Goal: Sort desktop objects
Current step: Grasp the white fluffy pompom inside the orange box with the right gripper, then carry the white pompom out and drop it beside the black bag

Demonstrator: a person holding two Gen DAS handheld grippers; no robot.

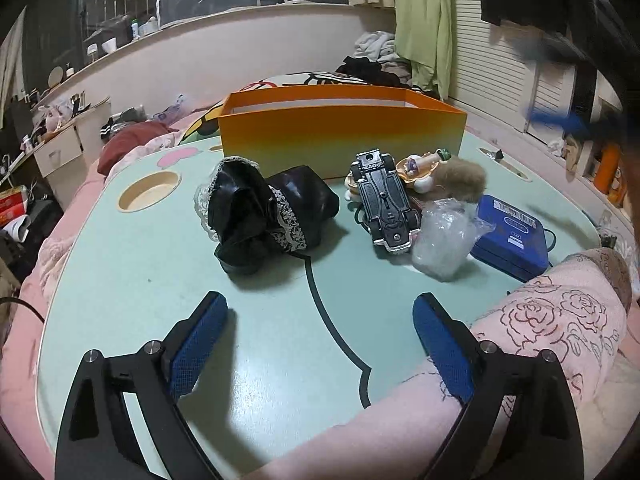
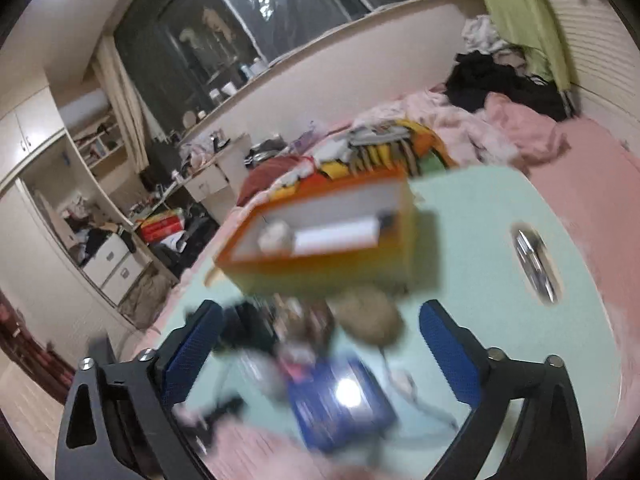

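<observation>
Now my left gripper (image 1: pixel 320 332) hangs low over the pale green surface (image 1: pixel 132 280) with its blue fingers (image 1: pixel 200 344) spread wide and nothing between them. Just ahead of them lies the black cloth bundle (image 1: pixel 264 216), with white lace along its folds, and I judge it is the nearest thing to sort. It looks soft and light, a little shiny, so it may slide between the pads; I would pinch it at the thick middle fold, not at the loose lace edge.

To the right of it the toy car (image 1: pixel 384 204) lies upside down, its dark underside showing. It seems hard and small, best taken across its narrow sides. Beside it are a crumpled clear plastic bag (image 1: pixel 444 236), a brown fur ball (image 1: pixel 464 180), a small figurine (image 1: pixel 420 168) and a blue flat box (image 1: pixel 512 236). Behind all of them stands the orange box (image 1: pixel 340 132), open at the top.

My right gripper (image 2: pixel 320 352) is also open and empty, above the pile, and its view is blurred. Inside the orange box (image 2: pixel 320 236) I see some pale things, but cannot tell what they are.
</observation>
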